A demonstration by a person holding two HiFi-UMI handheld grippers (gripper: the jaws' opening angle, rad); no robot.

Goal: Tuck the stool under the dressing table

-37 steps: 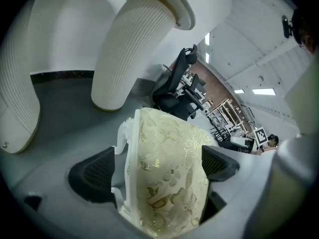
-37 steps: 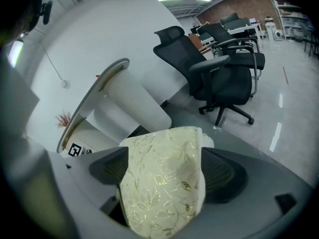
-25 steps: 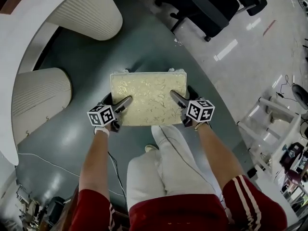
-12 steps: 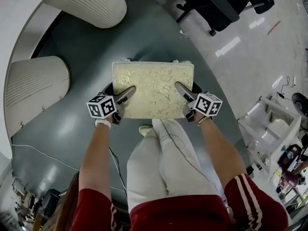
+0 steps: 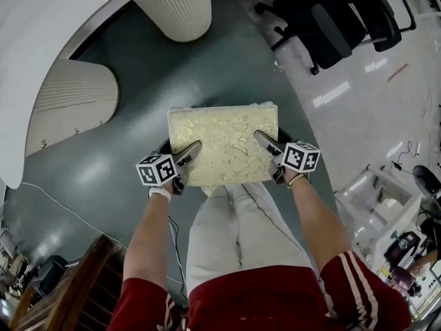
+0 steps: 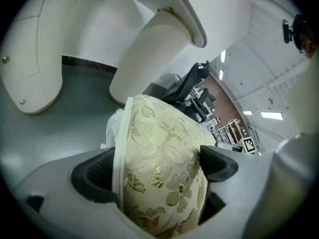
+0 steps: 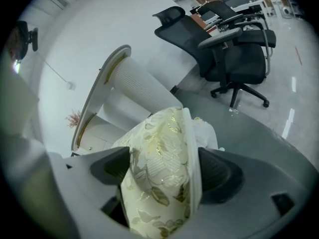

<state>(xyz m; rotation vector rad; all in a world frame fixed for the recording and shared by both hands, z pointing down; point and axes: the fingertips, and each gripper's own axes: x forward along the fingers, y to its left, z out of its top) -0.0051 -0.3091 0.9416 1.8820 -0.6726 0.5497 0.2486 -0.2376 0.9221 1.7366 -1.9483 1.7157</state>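
Gripping opposite seat edges of stool (image 5: 224,142): left tongs (image 5: 193,147), and just-tightened right tongs (image 5: 261,137).

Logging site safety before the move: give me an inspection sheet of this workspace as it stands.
Surface: grey-green floor, glossy.
Job's things: stool with a gold floral top, short of the dressing table, not under it.
Clutter: nothing seen.
Grippers: left gripper and right gripper each clamp one side of the stool; the right gripper's jaws have just been closing on it.
Cables: white cable on the floor at left.
Surroundings: black office chairs, white rack.
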